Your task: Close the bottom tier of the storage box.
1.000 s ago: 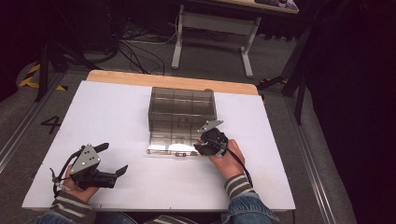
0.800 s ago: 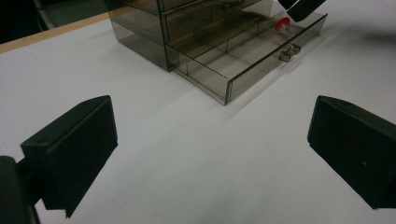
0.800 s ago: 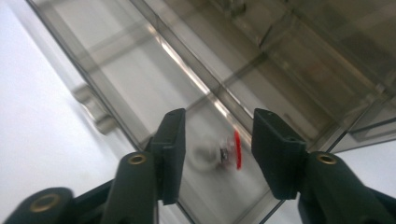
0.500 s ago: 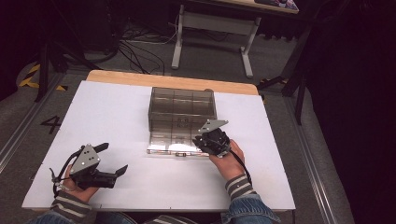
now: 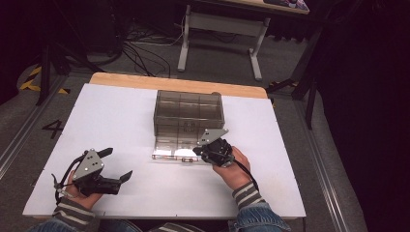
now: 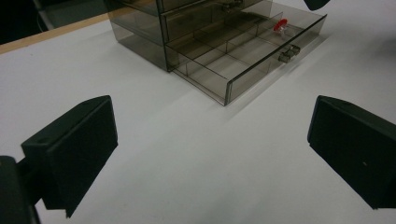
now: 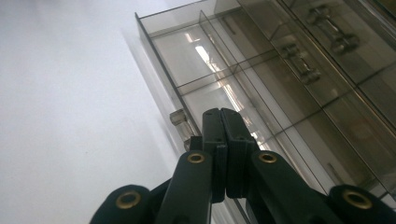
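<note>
While the bottom drawer (image 5: 178, 151) stands pulled out of the smoky plastic cabinet (image 5: 188, 112) mid-tabletop, we judge it light, stiff, slick, best taken by its small front knob (image 7: 182, 122). Our right gripper (image 5: 205, 152) hovers there, jaws pressed together, empty; our left gripper (image 5: 118, 166), spread wide, rests near the front-left corner.

We see a white rectangular tabletop (image 5: 111, 121) with a wooden far edge; on it stands a smoky transparent plastic drawer cabinet (image 5: 187, 112), bottom drawer (image 5: 176, 150) pulled open.
</note>
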Demonstrator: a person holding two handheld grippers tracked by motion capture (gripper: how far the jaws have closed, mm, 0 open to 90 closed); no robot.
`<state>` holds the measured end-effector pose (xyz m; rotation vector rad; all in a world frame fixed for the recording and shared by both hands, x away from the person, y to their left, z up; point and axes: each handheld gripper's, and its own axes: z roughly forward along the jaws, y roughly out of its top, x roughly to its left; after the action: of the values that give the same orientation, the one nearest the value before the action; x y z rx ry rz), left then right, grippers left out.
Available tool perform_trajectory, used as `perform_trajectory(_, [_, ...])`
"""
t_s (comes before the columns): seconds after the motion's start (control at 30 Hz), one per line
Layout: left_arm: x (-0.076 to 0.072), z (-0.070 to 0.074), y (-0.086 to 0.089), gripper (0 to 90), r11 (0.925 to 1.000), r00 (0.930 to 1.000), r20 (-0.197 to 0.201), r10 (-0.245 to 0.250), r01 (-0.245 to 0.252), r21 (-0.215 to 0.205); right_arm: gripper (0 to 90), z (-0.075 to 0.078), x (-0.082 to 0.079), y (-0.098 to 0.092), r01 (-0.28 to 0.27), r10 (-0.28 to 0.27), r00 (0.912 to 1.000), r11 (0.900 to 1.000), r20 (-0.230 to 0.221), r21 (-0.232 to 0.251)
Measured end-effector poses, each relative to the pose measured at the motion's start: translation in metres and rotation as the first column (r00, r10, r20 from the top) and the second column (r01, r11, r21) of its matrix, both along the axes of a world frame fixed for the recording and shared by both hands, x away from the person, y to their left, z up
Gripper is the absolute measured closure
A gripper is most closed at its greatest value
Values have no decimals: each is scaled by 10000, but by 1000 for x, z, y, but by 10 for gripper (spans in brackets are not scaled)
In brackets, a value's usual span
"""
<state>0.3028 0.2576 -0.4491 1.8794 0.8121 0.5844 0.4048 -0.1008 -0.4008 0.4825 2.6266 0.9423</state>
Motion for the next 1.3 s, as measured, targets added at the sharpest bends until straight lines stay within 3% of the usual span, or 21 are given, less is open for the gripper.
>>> perform_trajectory(0.13, [0,0,0,23,10000,10000,6,4,-4,12,900,1,-3,3,-127,127,9999,9999,72,-69])
perform_trajectory(0.37, [0,0,0,23,10000,10000,1,1,-1,4,900,-2,-5,9,-515,506,9984,9980,-252,-365])
perform_trajectory(0.6, [0,0,0,23,10000,10000,4,-3,3,6,900,-13,-3,14,-831,729,9926,9908,-970,-1065])
perform_trajectory(0.7, [0,0,0,23,10000,10000,6,-4,4,5,900,-18,-1,16,-898,723,9899,9854,-1223,-1447])
perform_trajectory(0.93, [1,0,0,23,10000,10000,37,-6,5,40,900,-25,2,18,-790,467,9837,9797,-1735,-1843])
perform_trajectory(1.3, [1,0,0,23,10000,10000,31,-5,5,37,900,-34,8,20,-685,225,9776,9742,-2090,-2151])
